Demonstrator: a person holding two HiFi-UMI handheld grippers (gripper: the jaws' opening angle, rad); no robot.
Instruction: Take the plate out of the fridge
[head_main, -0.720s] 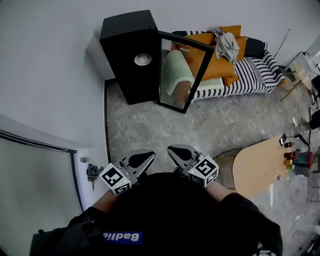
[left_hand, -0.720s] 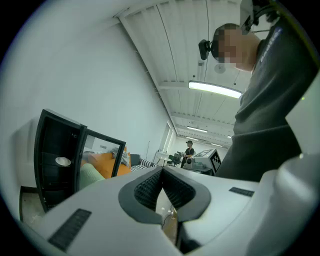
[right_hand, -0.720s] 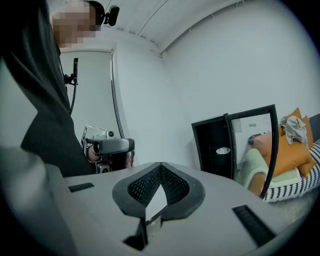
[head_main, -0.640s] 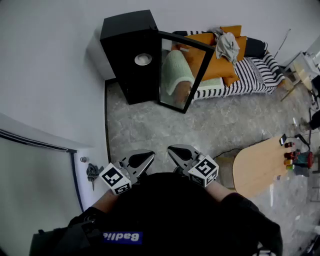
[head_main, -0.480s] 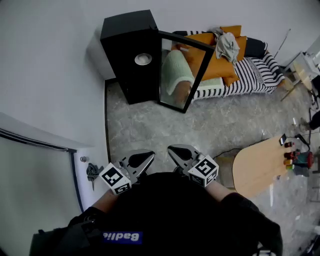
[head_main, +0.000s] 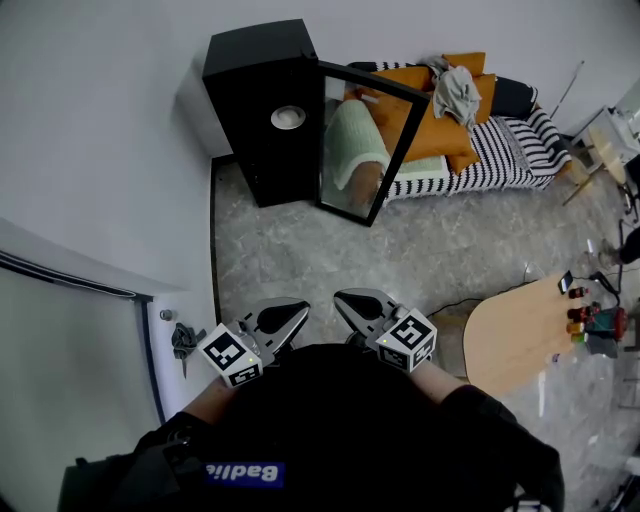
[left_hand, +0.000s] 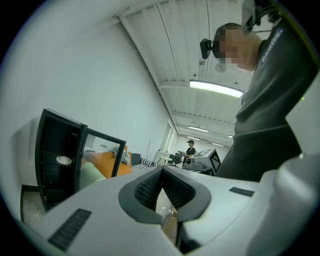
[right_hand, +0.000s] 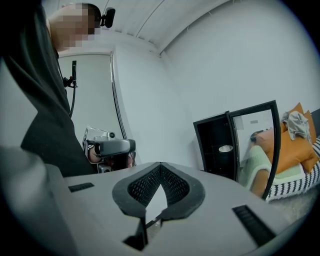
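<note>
A black fridge (head_main: 255, 100) stands against the far wall with its glass door (head_main: 362, 150) swung open to the right. A white plate (head_main: 288, 118) lies on a shelf inside; it also shows as the plate (left_hand: 63, 160) in the left gripper view and the plate (right_hand: 225, 148) in the right gripper view. My left gripper (head_main: 300, 312) and right gripper (head_main: 340, 297) are held close to my body, far from the fridge. Both are shut with nothing between the pads, as seen on the left gripper (left_hand: 162, 170) and the right gripper (right_hand: 160, 165).
A striped sofa (head_main: 500, 150) with orange cushions (head_main: 440, 110) and a pale green one stands behind the open door. A round wooden table (head_main: 515, 335) with small bottles is at my right. A white wall (head_main: 100, 180) runs along my left. Grey stone floor (head_main: 300, 250) lies between me and the fridge.
</note>
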